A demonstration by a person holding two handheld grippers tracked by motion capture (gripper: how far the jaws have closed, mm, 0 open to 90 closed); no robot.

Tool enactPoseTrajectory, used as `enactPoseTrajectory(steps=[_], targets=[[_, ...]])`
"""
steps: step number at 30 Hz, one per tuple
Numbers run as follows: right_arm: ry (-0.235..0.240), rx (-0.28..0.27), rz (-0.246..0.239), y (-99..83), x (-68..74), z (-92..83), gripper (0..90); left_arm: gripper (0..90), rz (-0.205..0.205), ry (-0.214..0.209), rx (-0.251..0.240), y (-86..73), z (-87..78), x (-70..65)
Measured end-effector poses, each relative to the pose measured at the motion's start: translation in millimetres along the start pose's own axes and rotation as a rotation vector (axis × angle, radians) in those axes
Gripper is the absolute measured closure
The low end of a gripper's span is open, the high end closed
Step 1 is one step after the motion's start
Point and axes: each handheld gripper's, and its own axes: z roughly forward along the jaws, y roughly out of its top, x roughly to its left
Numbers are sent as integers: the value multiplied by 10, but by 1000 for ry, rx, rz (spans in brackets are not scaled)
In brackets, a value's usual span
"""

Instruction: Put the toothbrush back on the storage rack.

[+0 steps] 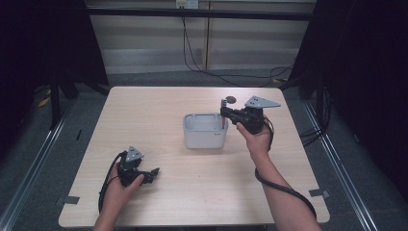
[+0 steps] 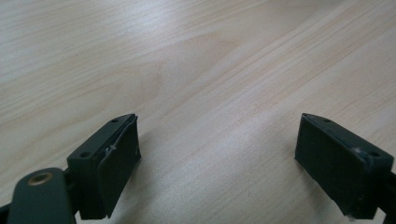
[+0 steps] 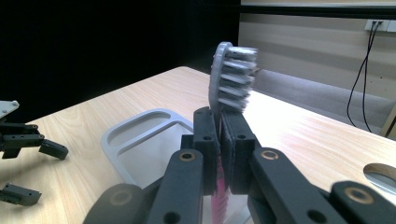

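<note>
A toothbrush with a grey bristled head point(image 3: 229, 79) and a pink handle point(image 3: 219, 198) stands upright in my right gripper point(image 3: 219, 126), whose jaws are shut on its neck. In the high view the toothbrush point(image 1: 223, 111) hangs at the right rim of a white two-part holder point(image 1: 204, 131) in the table's middle, with the right gripper point(image 1: 227, 113) beside that rim. My left gripper point(image 1: 153, 173) rests low over the table at the front left, its jaws wide apart. Between its pads point(image 2: 120, 161) there is only bare wood.
A small dark round thing point(image 1: 231, 99) lies on the table just behind the holder, and its edge shows again point(image 3: 380, 175) in the right gripper view. Cables point(image 1: 192, 53) run along the floor behind the table. Black curtains stand at both sides.
</note>
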Motion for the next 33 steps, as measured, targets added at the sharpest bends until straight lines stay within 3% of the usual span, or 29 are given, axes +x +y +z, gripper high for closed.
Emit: enactPoseTrajectory(steps=[33], targets=[[-8, 41, -2, -138, 2, -13, 852, 134, 0, 0, 0, 0, 0, 0]])
